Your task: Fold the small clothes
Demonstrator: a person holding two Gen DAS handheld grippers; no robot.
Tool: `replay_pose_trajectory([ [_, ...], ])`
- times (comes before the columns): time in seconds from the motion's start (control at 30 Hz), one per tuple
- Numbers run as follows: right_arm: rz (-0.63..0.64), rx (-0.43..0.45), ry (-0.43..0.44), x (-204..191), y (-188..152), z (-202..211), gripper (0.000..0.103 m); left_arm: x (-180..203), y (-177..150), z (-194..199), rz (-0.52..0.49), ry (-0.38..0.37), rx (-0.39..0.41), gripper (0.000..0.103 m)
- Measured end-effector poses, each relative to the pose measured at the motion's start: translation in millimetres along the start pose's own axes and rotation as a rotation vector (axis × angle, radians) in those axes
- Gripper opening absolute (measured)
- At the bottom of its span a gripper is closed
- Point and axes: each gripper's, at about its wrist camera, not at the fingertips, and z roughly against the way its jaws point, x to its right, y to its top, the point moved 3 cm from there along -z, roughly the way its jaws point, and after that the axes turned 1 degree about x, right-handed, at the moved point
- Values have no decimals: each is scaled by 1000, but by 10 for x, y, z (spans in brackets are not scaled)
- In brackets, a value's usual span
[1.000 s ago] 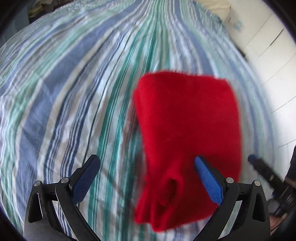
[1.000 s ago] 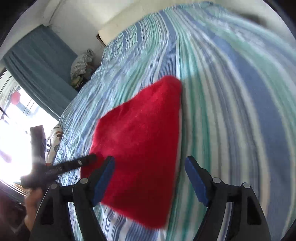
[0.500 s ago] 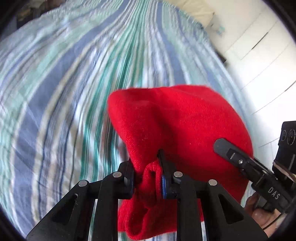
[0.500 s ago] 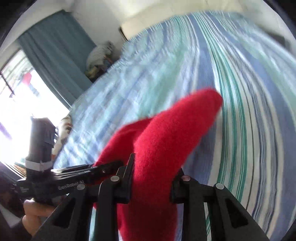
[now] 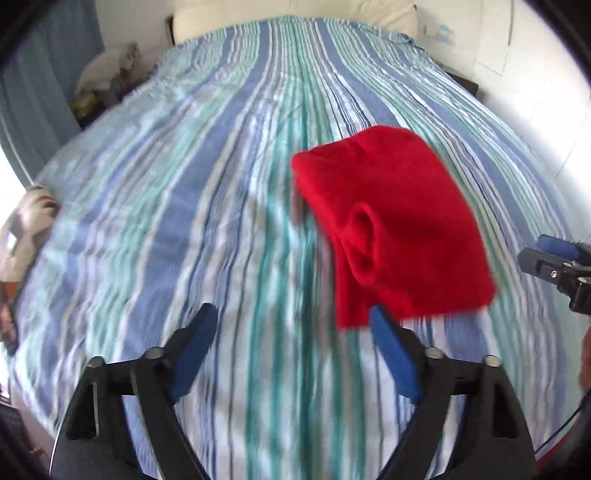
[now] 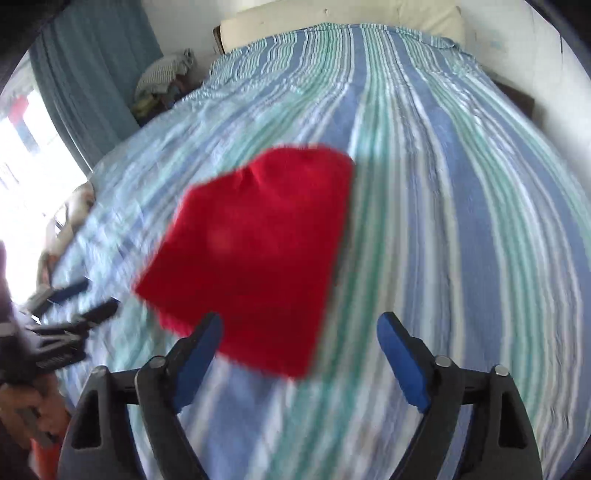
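A small red garment (image 5: 399, 225) lies folded into a compact bundle on the striped bedspread (image 5: 207, 177); it also shows in the right wrist view (image 6: 258, 254). My left gripper (image 5: 295, 343) is open and empty, just short of the garment's near edge, with its right finger by the red cloth. My right gripper (image 6: 299, 347) is open and empty, with the garment's near edge between and just beyond its fingers. The right gripper shows at the right edge of the left wrist view (image 5: 557, 262). The left gripper shows at the left of the right wrist view (image 6: 74, 310).
The blue, green and white striped bedspread (image 6: 443, 184) fills both views. A pale headboard (image 6: 332, 18) stands at the far end. A blue curtain (image 6: 92, 74) and a heap of clothes (image 6: 162, 81) are at the far left. White wall panels (image 5: 517, 55) are on the right.
Half a second ago both grippers were shut on the red garment and held it up. Now both are open and drawn back, and the garment lies on the bed.
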Motion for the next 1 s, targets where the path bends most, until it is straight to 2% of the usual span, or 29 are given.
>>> replay_pose_trajectory([
  [0.03,11,-4,-18,22,-115,51,89,20,-115,122,-24,39,25,98],
  [0.1,28,-7,-46,51,-402,233,89,108,-303,365,-65,94,72,100],
  [0.2,28,18,-50,-15,-769,635,91,241,-474,687,-86,165,80,101],
  [0.27,26,38,-51,-70,-939,870,96,289,-563,904,-69,203,82,101],
  [0.33,25,54,-54,-146,-1099,1161,98,310,-669,1095,-53,183,85,101],
  [0.4,31,51,-60,-231,-1259,1437,100,337,-765,1311,-41,151,55,101],
  [0.47,50,35,-59,-317,-1381,1647,100,362,-854,1498,-51,165,13,101],
  [0.57,80,22,-55,-466,-1508,1930,100,413,-976,1784,-99,163,-9,101],
  [0.63,95,19,-75,-554,-1601,2116,100,425,-1039,1946,-94,153,-8,101],
  [0.87,133,28,-81,-759,-1703,2296,100,428,-1037,2158,-72,117,32,101],
  [1.0,123,37,-93,-746,-1714,2320,100,420,-1050,2138,-58,86,19,101],
])
